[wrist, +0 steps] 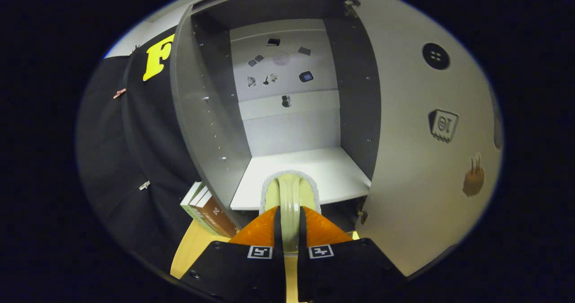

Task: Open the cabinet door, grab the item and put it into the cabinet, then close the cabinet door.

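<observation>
My gripper (289, 224) is shut on a pale green slipper (289, 191) with a fuzzy white rim, held edge-on between both fingers. The slipper's front reaches over the front edge of the cabinet's white shelf (332, 173). The grey cabinet (206, 114) stands straight ahead with its inside showing. Its door (422, 159) is swung wide open to the right of the fingers, with stickers on its inner face. Small stickers also dot the cabinet's back wall (287, 114).
A few books (206, 211) stand on the light wooden table (193, 249) at the cabinet's lower left. Black cloth (121, 159) hangs to the left of the cabinet. The open door blocks the space to the right.
</observation>
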Demonstrator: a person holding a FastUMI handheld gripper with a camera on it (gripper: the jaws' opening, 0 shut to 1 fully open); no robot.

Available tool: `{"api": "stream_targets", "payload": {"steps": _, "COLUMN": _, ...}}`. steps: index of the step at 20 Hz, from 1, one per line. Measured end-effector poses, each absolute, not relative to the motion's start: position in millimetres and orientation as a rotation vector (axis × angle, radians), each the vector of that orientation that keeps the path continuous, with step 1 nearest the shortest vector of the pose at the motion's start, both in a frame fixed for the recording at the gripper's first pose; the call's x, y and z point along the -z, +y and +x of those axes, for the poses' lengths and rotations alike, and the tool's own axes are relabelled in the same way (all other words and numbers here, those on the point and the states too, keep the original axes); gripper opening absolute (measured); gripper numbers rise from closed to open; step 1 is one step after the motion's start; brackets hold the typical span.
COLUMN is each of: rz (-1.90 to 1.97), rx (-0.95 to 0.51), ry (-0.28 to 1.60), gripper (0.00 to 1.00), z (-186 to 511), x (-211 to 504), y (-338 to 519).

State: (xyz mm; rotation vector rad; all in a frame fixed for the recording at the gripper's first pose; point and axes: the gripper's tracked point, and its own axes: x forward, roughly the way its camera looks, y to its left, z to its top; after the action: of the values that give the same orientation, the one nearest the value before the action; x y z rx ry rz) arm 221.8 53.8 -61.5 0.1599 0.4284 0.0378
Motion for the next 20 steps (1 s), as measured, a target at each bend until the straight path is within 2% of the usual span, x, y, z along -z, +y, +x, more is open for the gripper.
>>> {"api": "stream_targets", "payload": {"steps": 10, "rz": 0.13, "rx": 0.031, "ry": 0.435, "gripper": 0.14, "z": 364.9, "x": 94.9, "y": 44.8}}
{"api": "stream_targets", "payload": {"steps": 20, "rz": 0.075, "rx": 0.076, "ry": 0.449, "gripper": 0.18, "z": 431.5, "x": 107.0, "y": 39.5}}
